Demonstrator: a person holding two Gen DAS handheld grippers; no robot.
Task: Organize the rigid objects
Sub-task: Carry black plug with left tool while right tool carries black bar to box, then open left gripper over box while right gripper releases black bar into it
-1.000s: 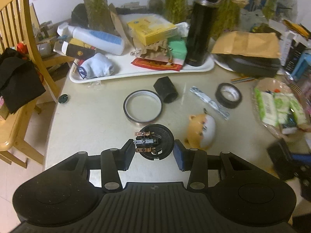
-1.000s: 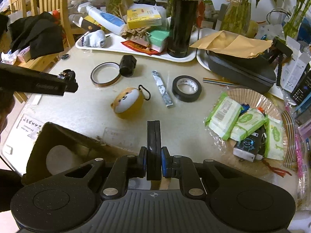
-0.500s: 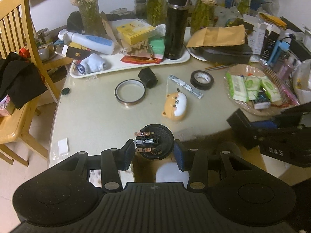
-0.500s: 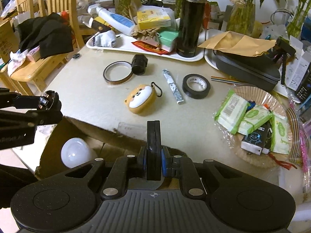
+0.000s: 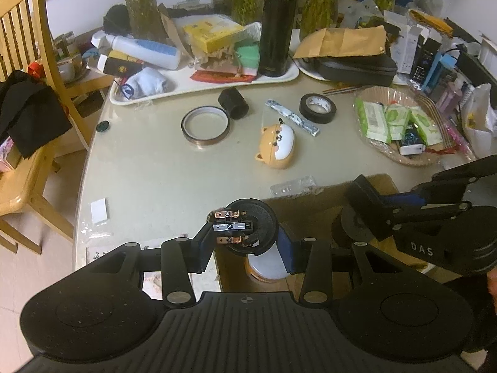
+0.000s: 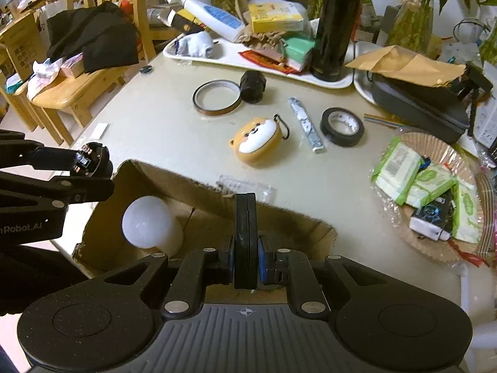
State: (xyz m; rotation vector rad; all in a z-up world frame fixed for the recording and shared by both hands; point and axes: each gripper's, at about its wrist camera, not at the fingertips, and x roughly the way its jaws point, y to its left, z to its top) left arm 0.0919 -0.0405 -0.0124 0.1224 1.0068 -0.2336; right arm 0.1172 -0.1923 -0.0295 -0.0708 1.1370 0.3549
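A round black part with copper terminals (image 5: 248, 227) sits clamped between the pads of the left gripper (image 5: 247, 236), held above the open cardboard box (image 6: 217, 199) at the near edge of the table (image 5: 149, 168). In the right wrist view the same part (image 6: 91, 158) hangs over the box's left corner. The right gripper (image 6: 245, 262) is closed on a flat black disc (image 6: 245, 236) that stands on edge between its blue pads, also over the box. Inside the box lies a white light bulb (image 6: 149, 227) — its globe toward the left wall.

Out on the tabletop, well apart from both grippers, a dog-faced orange case (image 6: 257, 140) lies near the middle. Beyond it are an amber tape ring (image 6: 217, 98) with a small black cylinder (image 6: 253, 87) touching it, a silver foil stick (image 6: 306, 129), and a black tape roll (image 6: 341, 126). A white tray (image 5: 279, 77) at the far side carries a tall black flask (image 5: 276, 25) and a white bottle (image 5: 146, 49) among packets, and a wicker basket (image 6: 410, 140) of green wipe packs sits to the right.
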